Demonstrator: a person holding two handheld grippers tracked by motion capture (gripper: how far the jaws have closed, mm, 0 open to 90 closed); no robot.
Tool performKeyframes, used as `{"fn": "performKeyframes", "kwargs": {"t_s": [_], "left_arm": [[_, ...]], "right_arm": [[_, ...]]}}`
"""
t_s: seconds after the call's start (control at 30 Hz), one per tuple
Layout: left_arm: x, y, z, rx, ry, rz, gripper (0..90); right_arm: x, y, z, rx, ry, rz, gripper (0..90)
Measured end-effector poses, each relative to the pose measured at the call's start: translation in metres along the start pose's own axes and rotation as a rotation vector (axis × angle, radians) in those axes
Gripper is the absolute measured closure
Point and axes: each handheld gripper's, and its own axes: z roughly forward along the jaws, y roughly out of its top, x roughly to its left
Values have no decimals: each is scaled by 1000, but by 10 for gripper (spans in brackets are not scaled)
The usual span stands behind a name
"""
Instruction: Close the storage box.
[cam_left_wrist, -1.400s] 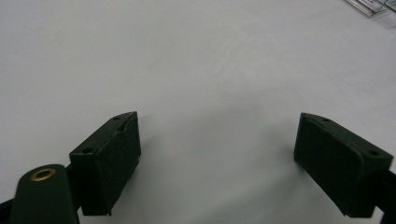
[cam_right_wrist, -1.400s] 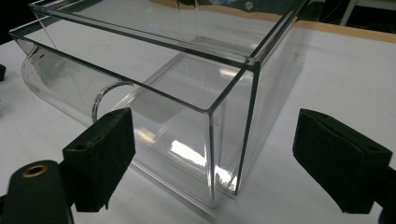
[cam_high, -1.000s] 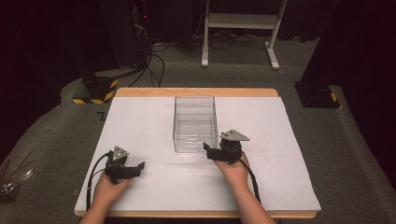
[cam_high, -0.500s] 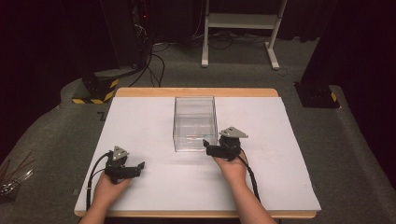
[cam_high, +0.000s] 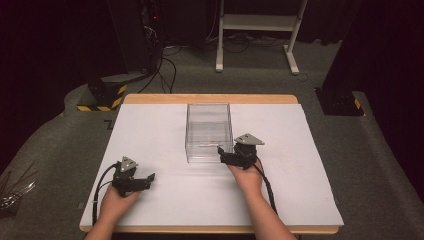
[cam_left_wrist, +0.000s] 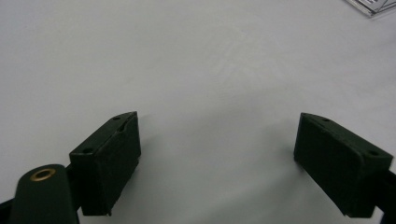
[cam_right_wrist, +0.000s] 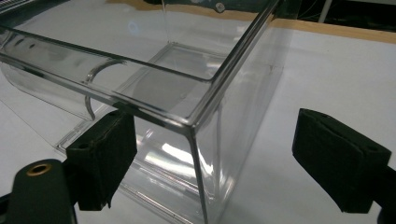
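A clear, empty plastic box (cam_high: 209, 132) stands upright at the middle of the white table (cam_high: 300, 190). My right gripper (cam_high: 223, 154) is at the box's near right corner, pointing left, and it is open. In the right gripper view the box (cam_right_wrist: 243, 102) has that corner between the spread jaws of the right gripper (cam_right_wrist: 219, 163); whether either jaw touches it I cannot tell. My left gripper (cam_high: 147, 181) rests near the table's front left, open with nothing in it. In the left gripper view, the left gripper (cam_left_wrist: 217, 163) is wide apart over bare white surface, with a box corner (cam_left_wrist: 373, 5) at top right.
The table has a wooden rim (cam_high: 210, 98) at the far side. On the floor beyond stand a black base with yellow-black stripes (cam_high: 102, 92), a white frame (cam_high: 255, 30) and a black foot (cam_high: 340, 102). Cables trail from both grippers toward the front edge.
My right gripper has crept slightly forward to the box's near right corner. The left gripper and the box have not moved.
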Motion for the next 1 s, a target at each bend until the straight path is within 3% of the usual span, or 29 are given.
{"fn": "performKeyframes", "kwargs": {"t_s": [0.43,1.0], "left_arm": [[0,0,0,0,1,0,147],[-1,0,0,-3,4,-1,147]], "right_arm": [[2,2,3,11,-2,2,142],[6,-2,-15,5,26,-2,150]]}}
